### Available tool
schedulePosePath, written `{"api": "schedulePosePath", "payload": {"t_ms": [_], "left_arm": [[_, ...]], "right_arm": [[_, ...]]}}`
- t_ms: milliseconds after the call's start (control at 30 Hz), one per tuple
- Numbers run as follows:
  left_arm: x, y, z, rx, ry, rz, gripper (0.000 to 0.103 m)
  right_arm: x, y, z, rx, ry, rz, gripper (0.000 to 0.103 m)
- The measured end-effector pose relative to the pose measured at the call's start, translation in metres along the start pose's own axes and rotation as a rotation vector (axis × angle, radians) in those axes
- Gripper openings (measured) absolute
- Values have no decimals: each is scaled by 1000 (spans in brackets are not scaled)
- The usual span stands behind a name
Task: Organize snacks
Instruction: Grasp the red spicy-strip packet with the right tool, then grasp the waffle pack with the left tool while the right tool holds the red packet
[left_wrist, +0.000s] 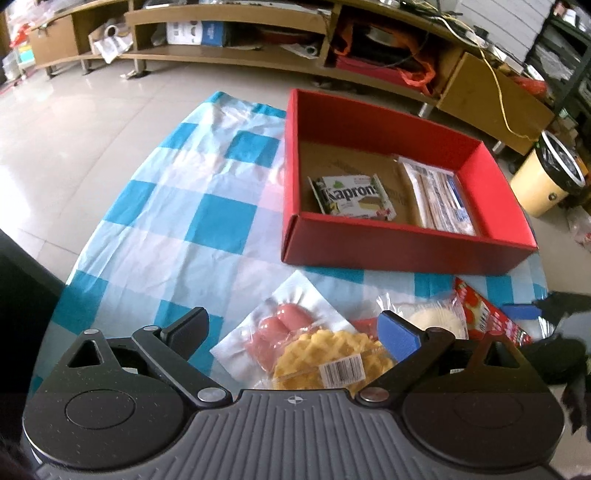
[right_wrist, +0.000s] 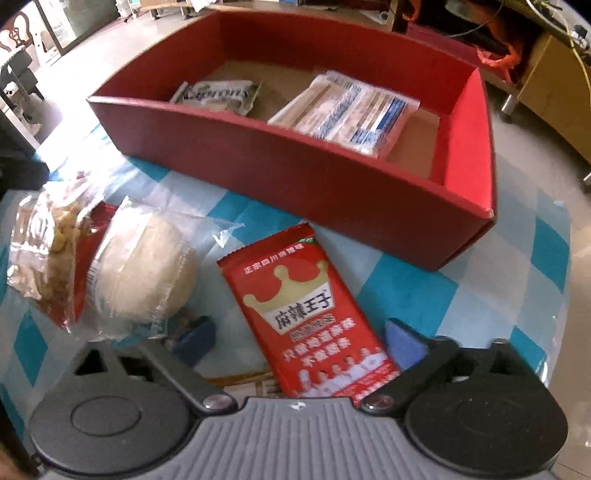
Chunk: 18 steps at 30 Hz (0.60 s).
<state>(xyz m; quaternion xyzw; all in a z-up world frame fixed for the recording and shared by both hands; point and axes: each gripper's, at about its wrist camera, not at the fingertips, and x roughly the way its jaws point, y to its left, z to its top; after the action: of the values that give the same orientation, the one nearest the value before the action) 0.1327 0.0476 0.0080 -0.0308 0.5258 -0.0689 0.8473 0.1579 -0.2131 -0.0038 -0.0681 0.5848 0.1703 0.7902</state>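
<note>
1. The red box (left_wrist: 402, 251) sits on the checked cloth (left_wrist: 166, 221), open-topped, its cardboard floor partly bare.
2. Inside it, a Kaprons pack (left_wrist: 352, 199) lies flat toward the left and a clear sleeve of biscuits (right_wrist: 347, 114) toward the right, apart from each other.
3. In front of the box lie the loose snacks: a sausage pack (left_wrist: 280, 328), a waffle (left_wrist: 328, 362) overlapping it, a pale bun (right_wrist: 147, 273) in clear wrap, and a red packet (right_wrist: 310, 314) with a crown.
4. The left gripper (left_wrist: 295, 332) hangs spread wide over the waffle and sausages, holding nothing.
5. The right gripper (right_wrist: 299, 339) is also wide apart, its fingers (right_wrist: 402, 343) on either side of the red packet's near end, not closed on it.
</note>
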Motion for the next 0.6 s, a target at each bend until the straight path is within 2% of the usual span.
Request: {"api": "schedulePosePath", "payload": {"t_ms": [100,200,300,400,467,600], "left_arm": [[-5,-7,-6,63,-5,-31,100],[-14,-21,-18,182,-28,-50,101],[-22,-35,-36,330,-66,-34,102],[-20,-38,-50,403,-81,25,103],[-14,-31,-50,370,-54,32,103],[5,-13,-42,171,52,-34,103]], "right_arm": [[-11,-10,-3,88,1,56,56],[-19,-7,-12,96,-6,20,54],[-36,-9,-22,137,-40,42,52],[-52,-12,-26,184,-86,50,51],[-54,-14,-26,194,-99,50,51],[-42,-12,-22,173,-65,50,49]]}}
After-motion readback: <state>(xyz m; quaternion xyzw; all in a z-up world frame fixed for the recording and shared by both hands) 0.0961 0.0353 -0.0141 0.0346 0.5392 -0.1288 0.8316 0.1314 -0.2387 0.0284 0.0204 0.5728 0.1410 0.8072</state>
